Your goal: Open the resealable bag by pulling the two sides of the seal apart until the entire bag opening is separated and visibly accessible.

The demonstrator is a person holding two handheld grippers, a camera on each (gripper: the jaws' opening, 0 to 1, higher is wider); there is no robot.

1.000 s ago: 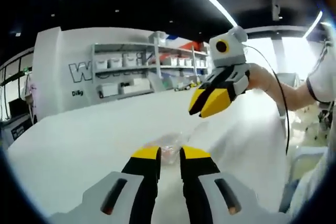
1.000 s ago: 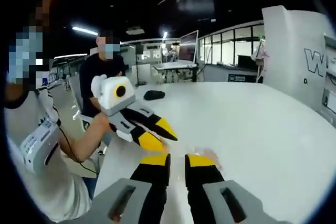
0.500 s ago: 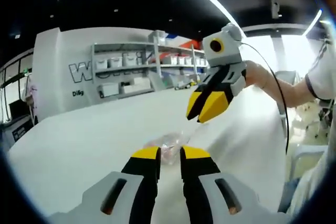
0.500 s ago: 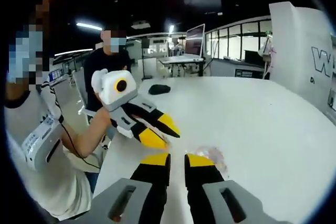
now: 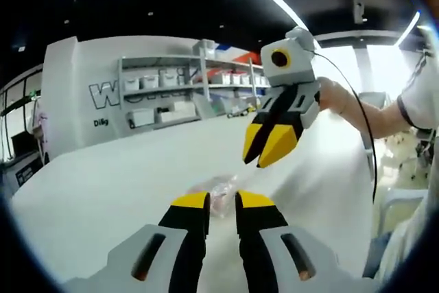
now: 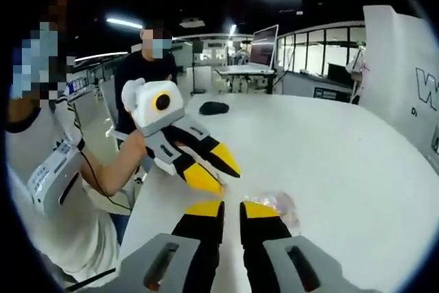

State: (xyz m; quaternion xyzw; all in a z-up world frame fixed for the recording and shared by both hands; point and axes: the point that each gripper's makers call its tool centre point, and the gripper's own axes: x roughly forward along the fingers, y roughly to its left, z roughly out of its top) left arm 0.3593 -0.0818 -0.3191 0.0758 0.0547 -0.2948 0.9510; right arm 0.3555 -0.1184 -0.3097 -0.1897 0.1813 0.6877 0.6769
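Progress is looking nil: small clear plastic resealable bag (image 5: 221, 193) is lying sealed near the white table's (image 5: 103, 183) edge, both grippers, left gripper (image 5: 223, 202) and right gripper (image 6: 231, 205), hovering nearly closed, gripping nothing.

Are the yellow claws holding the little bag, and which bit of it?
Can't tell. The bag lies on the white table just past the tips of both grippers, left gripper, right gripper, hiding any pinch.
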